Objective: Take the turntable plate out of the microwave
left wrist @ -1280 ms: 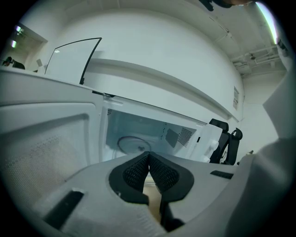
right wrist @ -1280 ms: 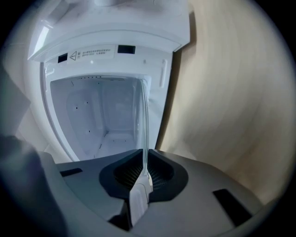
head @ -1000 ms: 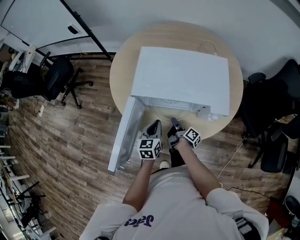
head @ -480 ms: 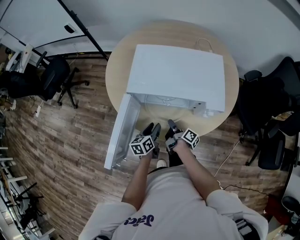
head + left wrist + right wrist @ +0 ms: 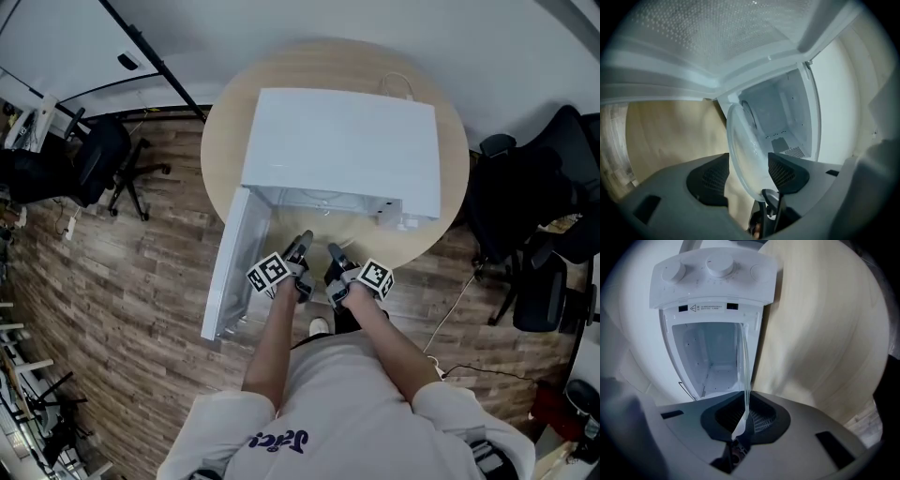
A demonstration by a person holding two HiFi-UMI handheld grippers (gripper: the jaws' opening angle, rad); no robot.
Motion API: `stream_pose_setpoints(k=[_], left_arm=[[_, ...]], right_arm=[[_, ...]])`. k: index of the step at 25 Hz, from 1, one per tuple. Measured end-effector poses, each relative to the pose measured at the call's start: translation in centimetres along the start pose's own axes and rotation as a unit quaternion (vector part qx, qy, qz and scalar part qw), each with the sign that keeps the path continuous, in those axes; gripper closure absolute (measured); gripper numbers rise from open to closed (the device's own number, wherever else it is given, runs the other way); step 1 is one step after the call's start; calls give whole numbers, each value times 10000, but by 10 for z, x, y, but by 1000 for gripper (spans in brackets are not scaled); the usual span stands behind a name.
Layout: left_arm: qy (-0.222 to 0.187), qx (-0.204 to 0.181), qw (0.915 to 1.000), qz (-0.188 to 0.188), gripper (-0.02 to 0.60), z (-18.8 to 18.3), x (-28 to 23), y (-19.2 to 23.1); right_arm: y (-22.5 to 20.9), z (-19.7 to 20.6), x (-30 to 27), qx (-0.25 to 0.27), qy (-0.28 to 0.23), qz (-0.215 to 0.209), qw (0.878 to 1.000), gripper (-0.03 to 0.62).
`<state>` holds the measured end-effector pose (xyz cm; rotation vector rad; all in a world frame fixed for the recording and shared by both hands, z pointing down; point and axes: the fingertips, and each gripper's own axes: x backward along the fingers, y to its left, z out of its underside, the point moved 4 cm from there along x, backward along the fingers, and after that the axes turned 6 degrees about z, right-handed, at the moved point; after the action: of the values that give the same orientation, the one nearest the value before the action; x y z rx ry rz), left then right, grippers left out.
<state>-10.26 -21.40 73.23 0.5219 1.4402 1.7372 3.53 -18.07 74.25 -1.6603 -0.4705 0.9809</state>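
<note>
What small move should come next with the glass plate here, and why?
Probably draw the left gripper back off the turntable plate. Its jaws are opening and stand clear of the glass on both sides. The right gripper alone clamps the plate's rim, and the plate hangs upright in front of the open microwave.

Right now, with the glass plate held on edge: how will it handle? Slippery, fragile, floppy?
Probably stiff: the glass plate runs straight from a rim pinch in the right hand-held gripper. Likely slippery and apt to swing, since the left hand-held gripper is opening its jaws around it. Clear glass, so likely fragile.
</note>
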Motion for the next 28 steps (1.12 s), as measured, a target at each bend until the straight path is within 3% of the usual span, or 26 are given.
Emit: stream_pose_setpoints(k=[4, 9, 11, 16, 20, 21, 23, 28], left_arm=[[-223, 615, 9971, 380, 335, -4, -12, 4], [-436, 1554, 9828, 896, 336, -1, -28, 13], [-445, 1765, 9775, 1062, 336, 0, -33, 16], [-400, 1769, 9755, 1244, 336, -3, -48, 9], [-687, 1984, 9689, 1308, 340, -11, -49, 15], [-704, 1966, 9694, 1293, 363, -11, -50, 15], [-687, 1873, 9728, 1175, 465, -12, -50, 14], [-611, 1723, 9780, 1002, 499, -11, -49, 9]], right_arm=[[0, 2, 5, 20, 75, 8, 10000, 556], [1, 5, 11, 27, 164, -10, 9999, 556], [1, 6, 12, 26, 191, -46, 9998, 556], [0, 8, 17, -82, 240, -30, 9997, 556], [0, 9, 19, -84, 275, -27, 9996, 556], [1, 8, 18, -91, 285, -84, 9995, 556], [2, 8, 18, -117, 299, -134, 9994, 556], [5, 9, 22, -87, 351, -180, 9992, 556]])
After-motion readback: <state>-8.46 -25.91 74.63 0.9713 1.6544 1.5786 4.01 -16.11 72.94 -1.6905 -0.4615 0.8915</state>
